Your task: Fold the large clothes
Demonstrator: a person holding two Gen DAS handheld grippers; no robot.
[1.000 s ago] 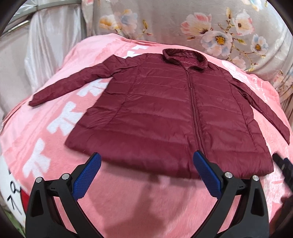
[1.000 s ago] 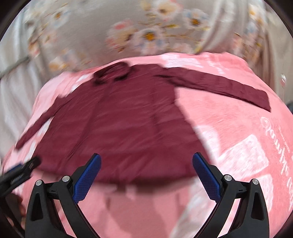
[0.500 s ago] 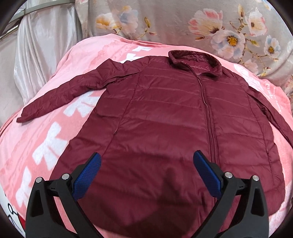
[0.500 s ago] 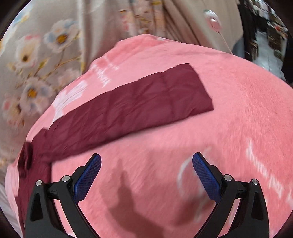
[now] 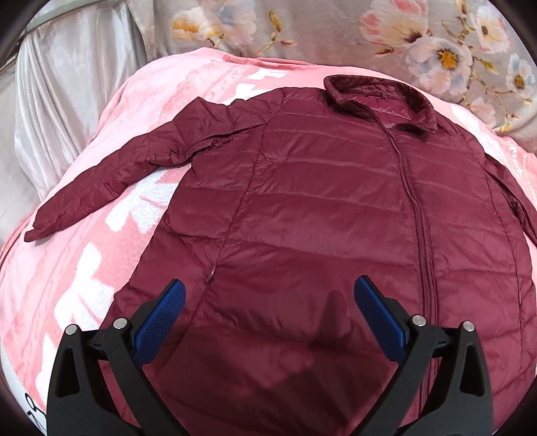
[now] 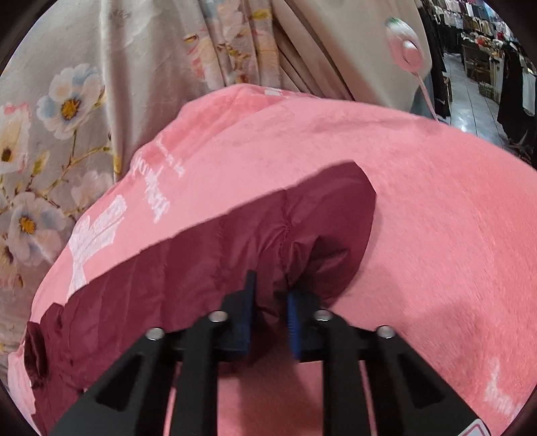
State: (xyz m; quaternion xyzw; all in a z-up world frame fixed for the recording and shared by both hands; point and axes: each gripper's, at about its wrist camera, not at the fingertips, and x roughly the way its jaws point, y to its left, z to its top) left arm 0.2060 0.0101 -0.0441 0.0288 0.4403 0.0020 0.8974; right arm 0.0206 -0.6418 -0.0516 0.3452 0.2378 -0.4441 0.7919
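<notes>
A maroon quilted jacket (image 5: 319, 208) lies front up and zipped on a pink blanket (image 5: 84, 268), collar at the far side. Its left sleeve (image 5: 110, 174) stretches out flat to the left. My left gripper (image 5: 268, 302) is open and empty, hovering over the lower front of the jacket. In the right wrist view, my right gripper (image 6: 270, 302) is shut on the jacket's right sleeve (image 6: 285, 228) close to the cuff, with the fabric bunched between the blue pads.
A grey floral curtain (image 5: 335, 30) hangs behind the bed and also shows in the right wrist view (image 6: 67, 100). A shiny white drape (image 5: 67, 100) hangs at the left. The pink blanket (image 6: 453, 234) extends to the right. A shop aisle (image 6: 486, 67) lies far right.
My right gripper swung to the right sleeve, moved in near its cuff and closed on it. My left gripper moved forward over the jacket body and stayed open.
</notes>
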